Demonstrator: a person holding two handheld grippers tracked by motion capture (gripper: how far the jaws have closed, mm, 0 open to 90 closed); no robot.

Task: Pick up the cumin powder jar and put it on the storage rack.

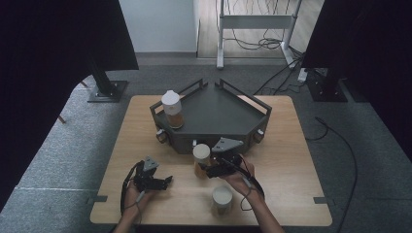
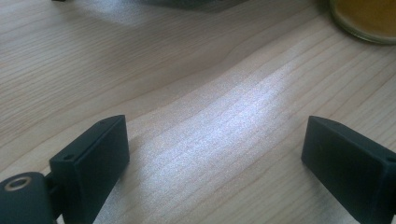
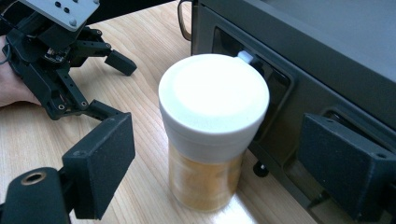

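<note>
Jaws of the right gripper [image 3: 212,172] are spread to either side of the white-lidded jar [image 3: 212,126], pads not yet pressed on it. The jar stands on the table [image 1: 291,160], touching the dark tray [image 1: 214,116] at 12 o'clock. Smooth, probably slippery walls are judged rigid and moderately heavy; a grip below the lid is advised. At 9 o'clock, the left gripper [image 1: 165,182] rests spread and empty.

Matt pale wood table [image 1: 291,160]; clear jar [image 3: 208,177], smooth white plastic lid [image 3: 214,93]
</note>
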